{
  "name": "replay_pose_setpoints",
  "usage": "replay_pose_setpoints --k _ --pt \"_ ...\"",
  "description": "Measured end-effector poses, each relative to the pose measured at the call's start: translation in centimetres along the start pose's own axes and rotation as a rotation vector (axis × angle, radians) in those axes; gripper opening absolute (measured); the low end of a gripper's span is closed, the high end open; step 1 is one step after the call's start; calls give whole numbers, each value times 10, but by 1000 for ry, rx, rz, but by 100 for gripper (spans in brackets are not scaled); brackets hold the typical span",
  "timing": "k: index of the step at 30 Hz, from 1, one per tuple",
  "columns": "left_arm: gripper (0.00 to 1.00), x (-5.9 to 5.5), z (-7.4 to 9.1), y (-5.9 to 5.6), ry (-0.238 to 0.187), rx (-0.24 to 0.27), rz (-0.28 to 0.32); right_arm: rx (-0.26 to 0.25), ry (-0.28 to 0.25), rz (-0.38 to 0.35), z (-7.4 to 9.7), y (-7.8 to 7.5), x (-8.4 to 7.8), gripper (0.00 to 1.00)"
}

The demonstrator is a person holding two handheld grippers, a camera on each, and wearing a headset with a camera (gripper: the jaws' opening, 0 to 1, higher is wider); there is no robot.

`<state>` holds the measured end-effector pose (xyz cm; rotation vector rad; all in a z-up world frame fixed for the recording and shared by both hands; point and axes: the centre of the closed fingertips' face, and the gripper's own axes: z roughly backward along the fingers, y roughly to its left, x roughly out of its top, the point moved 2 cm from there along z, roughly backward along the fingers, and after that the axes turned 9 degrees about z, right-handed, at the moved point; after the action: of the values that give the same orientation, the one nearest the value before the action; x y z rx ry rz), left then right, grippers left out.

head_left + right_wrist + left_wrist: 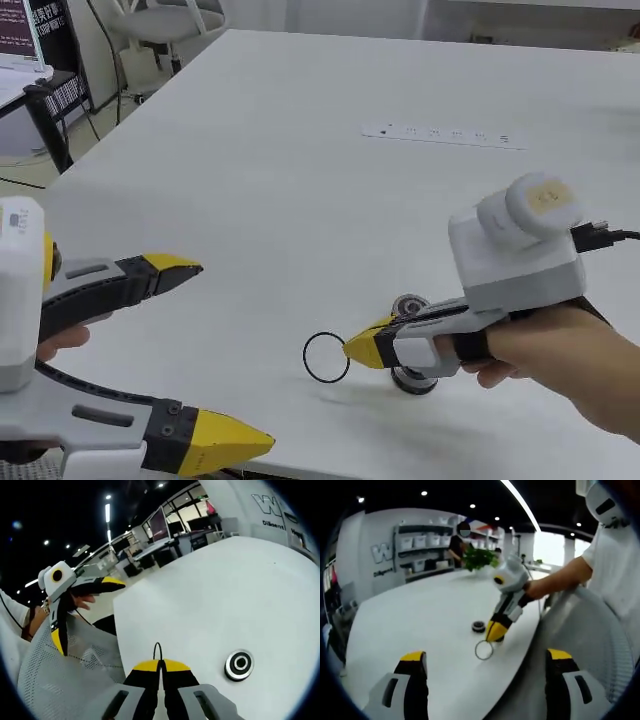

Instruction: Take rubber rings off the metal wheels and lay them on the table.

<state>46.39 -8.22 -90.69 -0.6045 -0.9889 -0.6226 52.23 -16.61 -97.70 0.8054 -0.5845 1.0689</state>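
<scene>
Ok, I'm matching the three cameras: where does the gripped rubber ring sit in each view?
Head view: rubber ring low centre, at the yellow tips of the right gripper.
Left gripper view: ring just below centre, under those tips.
Right gripper view: ring edge-on, above its own shut tips.
Shared landmark: those yellow tips.

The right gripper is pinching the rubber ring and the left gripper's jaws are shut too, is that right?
Not quite. The jaws of the left gripper stand wide open, as the left gripper view shows. The right gripper is pinching the rubber ring.

Metal wheels (413, 381) (two, perhaps) — mostly hidden beneath right hand-held gripper (347, 350).
</scene>
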Motion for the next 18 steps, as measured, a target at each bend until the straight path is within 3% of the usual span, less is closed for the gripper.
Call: replay_pose_setpoints --k 9,18 --pt "98 -3 1 3 5 14 6 -33 57 37 -7 -5 -16 0" --pt "97 -4 1 3 7 18 10 -64 72 78 -7 -12 -20 6"
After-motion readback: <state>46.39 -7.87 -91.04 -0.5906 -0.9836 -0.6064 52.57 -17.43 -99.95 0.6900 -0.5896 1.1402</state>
